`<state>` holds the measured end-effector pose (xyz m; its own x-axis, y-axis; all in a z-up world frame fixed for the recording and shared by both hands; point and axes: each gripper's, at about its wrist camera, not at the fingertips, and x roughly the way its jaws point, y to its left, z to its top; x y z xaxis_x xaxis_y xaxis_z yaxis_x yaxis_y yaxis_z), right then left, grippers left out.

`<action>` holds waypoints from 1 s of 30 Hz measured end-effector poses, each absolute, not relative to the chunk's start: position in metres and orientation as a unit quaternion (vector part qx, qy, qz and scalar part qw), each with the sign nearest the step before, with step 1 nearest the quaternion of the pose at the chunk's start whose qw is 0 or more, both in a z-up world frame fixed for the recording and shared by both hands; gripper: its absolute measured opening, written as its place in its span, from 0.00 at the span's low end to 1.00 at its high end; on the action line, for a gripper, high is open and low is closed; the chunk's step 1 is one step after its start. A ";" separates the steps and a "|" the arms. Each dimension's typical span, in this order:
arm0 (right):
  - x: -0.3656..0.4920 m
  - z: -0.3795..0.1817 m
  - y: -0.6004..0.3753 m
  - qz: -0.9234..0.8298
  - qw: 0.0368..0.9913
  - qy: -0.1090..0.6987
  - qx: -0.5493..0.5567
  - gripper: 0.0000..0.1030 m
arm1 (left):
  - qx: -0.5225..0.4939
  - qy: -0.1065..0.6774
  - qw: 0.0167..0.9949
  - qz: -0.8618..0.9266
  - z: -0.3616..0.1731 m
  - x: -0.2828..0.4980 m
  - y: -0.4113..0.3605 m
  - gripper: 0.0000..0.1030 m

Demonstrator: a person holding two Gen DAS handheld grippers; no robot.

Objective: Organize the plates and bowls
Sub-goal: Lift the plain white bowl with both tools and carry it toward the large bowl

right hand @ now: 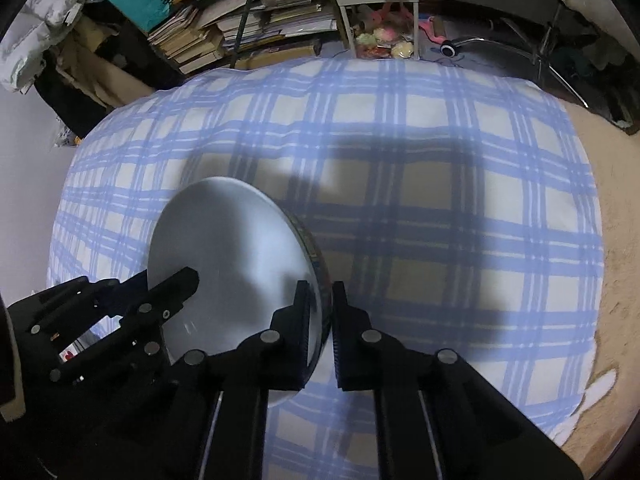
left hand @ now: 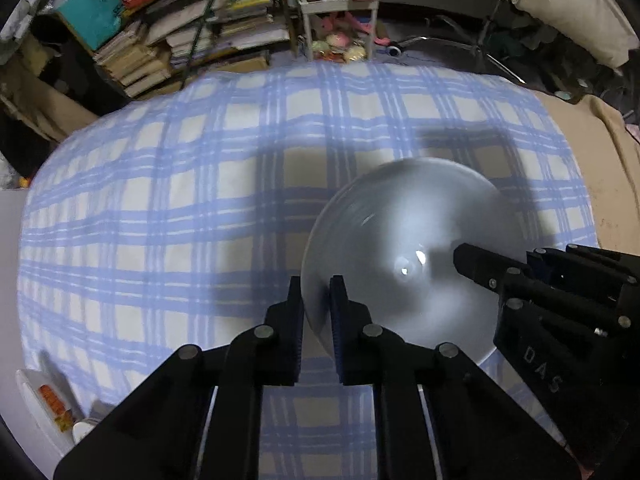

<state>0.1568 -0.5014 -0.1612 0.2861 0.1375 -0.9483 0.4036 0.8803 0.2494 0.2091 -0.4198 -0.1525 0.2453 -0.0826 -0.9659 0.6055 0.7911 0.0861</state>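
A round grey-white plate (left hand: 404, 240) is held above the blue-checked cloth (left hand: 180, 200), blurred by motion. My left gripper (left hand: 316, 300) is shut on the plate's left rim. My right gripper (left hand: 468, 264) reaches in from the right and clamps the opposite rim. In the right wrist view the same plate (right hand: 224, 248) is tilted, its rim pinched by my right gripper (right hand: 320, 304), and my left gripper (right hand: 176, 284) holds the plate's left side. The checked cloth (right hand: 440, 200) lies below. No other plates or bowls show.
Behind the cloth stand stacked books and boxes (left hand: 180, 36) and a white shelf rack (left hand: 340, 8). A tan blanket (right hand: 612, 240) lies to the right. A white tray with small items (left hand: 52, 404) sits at the left edge.
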 end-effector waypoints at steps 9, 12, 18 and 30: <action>0.157 -0.157 -0.501 -0.103 0.772 0.585 0.224 0.08 | 0.187 0.585 0.752 -0.239 -0.151 0.218 -0.407 0.10; 0.157 -0.155 -0.499 -0.108 0.775 0.583 0.219 0.08 | 0.176 0.586 0.752 -0.242 -0.153 0.217 -0.404 0.09; 0.151 -0.157 -0.507 -0.112 0.771 0.571 0.258 0.08 | 0.151 0.583 0.757 -0.253 -0.152 0.218 -0.399 0.08; 0.146 -0.160 -0.515 -0.103 0.757 0.550 0.339 0.08 | 0.135 0.575 0.759 -0.274 -0.131 0.230 -0.390 0.06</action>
<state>0.1457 -0.5153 -0.1600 0.3743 0.2159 -0.9018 0.5288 0.7492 0.3988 0.2297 -0.3901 -0.1306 0.1897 -0.2601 -0.9468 0.5708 0.8138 -0.1092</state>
